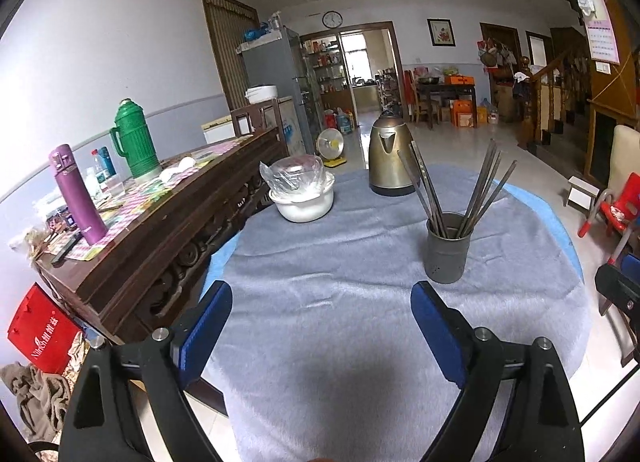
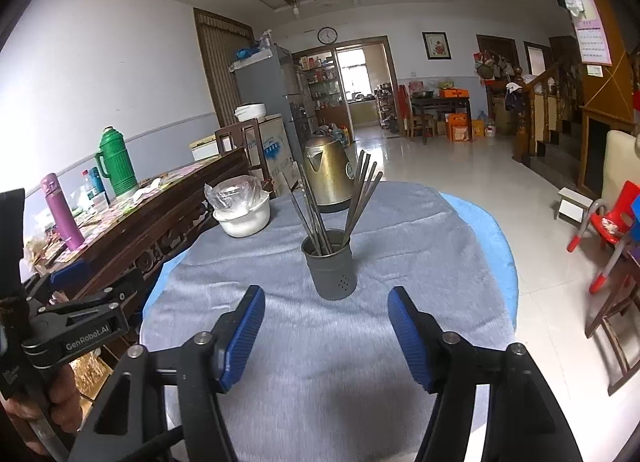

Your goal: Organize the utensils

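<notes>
Grey metal chopsticks (image 1: 456,190) stand nearly upright in a dark cylindrical utensil holder (image 1: 447,248) on your round worktop (image 1: 320,262), which is draped in a grey fleece cloth over a blue cover. Their long axes run up and away from the holder's mouth, fanning into two bundles: one leans left, the other leans right, tips up. The holder stands upright, with small drain holes low on its side.

Behind it are a brass-coloured electric kettle (image 1: 390,154) and, to the left, a white pot (image 1: 302,202) with a plastic-wrapped bowl on top.

Your left tongs (image 1: 322,294) hover above the cloth with their blue pads wide apart, gripping nothing; the holder sits ahead and to their right. Your right tongs (image 2: 326,302) are likewise spread apart and empty, with the holder directly ahead, just beyond the tips.

Only the right wrist view shows your left tool from the side, at its left edge, and your hand (image 2: 56,390) on its grip. The left wrist view shows more of the wooden sideboard (image 1: 160,222), with a purple flask (image 1: 76,194) and green thermos (image 1: 134,138).
</notes>
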